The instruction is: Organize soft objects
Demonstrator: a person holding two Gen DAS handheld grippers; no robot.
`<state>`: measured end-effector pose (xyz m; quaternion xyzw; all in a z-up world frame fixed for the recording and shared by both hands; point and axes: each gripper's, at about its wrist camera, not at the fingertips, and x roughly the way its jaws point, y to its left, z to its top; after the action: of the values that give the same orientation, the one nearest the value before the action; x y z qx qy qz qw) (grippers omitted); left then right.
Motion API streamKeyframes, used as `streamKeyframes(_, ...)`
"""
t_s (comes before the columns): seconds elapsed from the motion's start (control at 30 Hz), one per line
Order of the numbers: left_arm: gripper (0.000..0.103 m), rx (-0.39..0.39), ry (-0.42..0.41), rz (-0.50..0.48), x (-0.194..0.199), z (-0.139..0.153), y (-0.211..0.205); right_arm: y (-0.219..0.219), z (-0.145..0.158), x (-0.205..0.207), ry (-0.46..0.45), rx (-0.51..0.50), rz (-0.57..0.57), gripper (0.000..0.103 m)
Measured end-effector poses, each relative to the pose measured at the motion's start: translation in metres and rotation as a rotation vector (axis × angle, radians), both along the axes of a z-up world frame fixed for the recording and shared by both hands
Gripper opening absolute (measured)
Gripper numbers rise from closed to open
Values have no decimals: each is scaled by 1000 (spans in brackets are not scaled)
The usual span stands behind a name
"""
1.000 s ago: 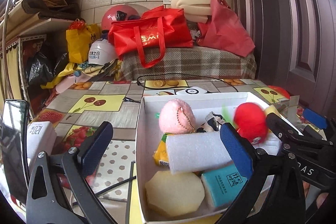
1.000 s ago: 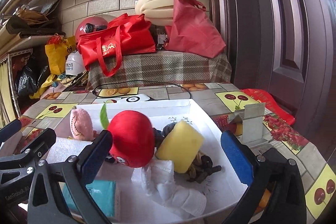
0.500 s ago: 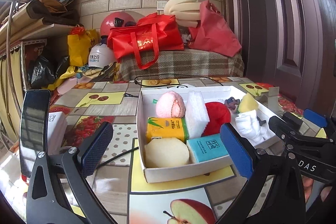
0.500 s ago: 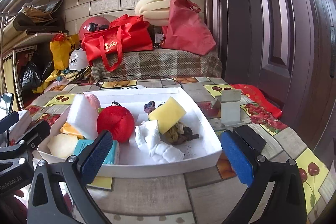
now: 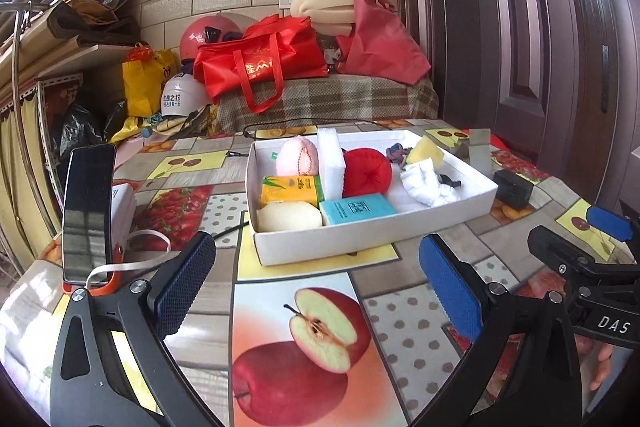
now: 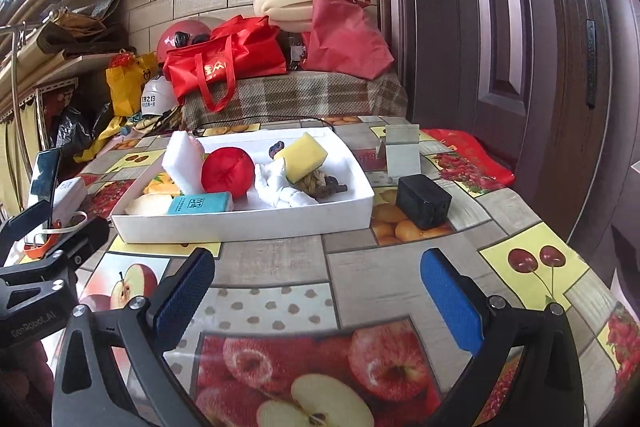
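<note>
Two grippers: both are held above the fruit-print tablecloth (image 6: 400,267), well short of the box, with nothing between the pads.
Left gripper (image 5: 316,287): jaws are spread wide and released; no object is grasped.
Right gripper (image 6: 316,287): jaws are likewise spread wide and released; its black frame is also seen to the right of the left jaws.
White box (image 5: 360,239): set ahead of both jaw pairs, beyond the fingertips and apart from them; in the right wrist view it is placed ahead and slightly left of the jaw gap.
Red plush ball (image 5: 366,173): located in the middle of the box, straight ahead of the left jaws.
White foam block (image 5: 330,163): stood upright, touching the ball's left side.
Pink plush toy (image 5: 298,157): placed at the far left of the box, beside the foam block.
Yellow tissue pack (image 5: 290,189): laid in front of the pink toy.
Pale sponge (image 5: 288,217): laid in the near left corner.
Teal tissue pack (image 5: 356,209): laid at the near wall, just right of the pale sponge.
White cloth (image 6: 280,187): bunched right of the ball.
Yellow sponge (image 6: 306,157): tilted, resting over the cloth and a rope knot.
Black adapter (image 6: 424,201): set on the table just right of the box, ahead of the right jaws.
Phone (image 5: 88,211): stood upright on a stand, left of the left jaws.
</note>
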<state>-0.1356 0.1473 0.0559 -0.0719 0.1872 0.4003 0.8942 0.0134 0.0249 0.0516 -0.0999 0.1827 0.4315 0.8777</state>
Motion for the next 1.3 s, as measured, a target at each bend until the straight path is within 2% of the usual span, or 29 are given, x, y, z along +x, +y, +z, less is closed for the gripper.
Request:
streamKeyframes(0.13, 103, -33, 14, -34, 1, -3, -15, -24, 4, -2, 29, 35, -23, 103)
streamKeyframes(0.2, 103, -30, 20, -9, -1, -2, -23, -36, 6, 1, 55, 73, -42, 103)
streamKeyframes(0.3, 103, -5, 37, 41, -4, -1, -32, -64, 13, -6, 33, 200, -77, 103)
streamKeyframes(0.4, 103, -14, 67, -9, 1, -2, -38, -90, 18, -15, 17, 330, -68, 103)
streamKeyframes(0.43, 103, -19, 93, -8, 4, -3, -39, -94, 17, -15, 30, 343, -76, 103)
streamKeyframes(0.5, 103, -19, 154, 9, 12, -7, -41, -95, 15, -8, 80, 320, -122, 103)
streamKeyframes(0.57, 103, -25, 195, 0, 18, -10, -44, -93, 11, 3, 160, 285, -111, 103)
streamKeyframes(0.77, 103, -64, 227, -38, 21, -15, -47, -106, 0, 15, 246, 313, -180, 103)
streamKeyframes(0.93, 103, -77, 220, -32, 20, -14, -44, -114, -1, 15, 254, 351, -199, 103)
streamKeyframes(1.3, 103, -60, 211, -61, 19, -12, -49, -110, 3, 8, 200, 335, -215, 103)
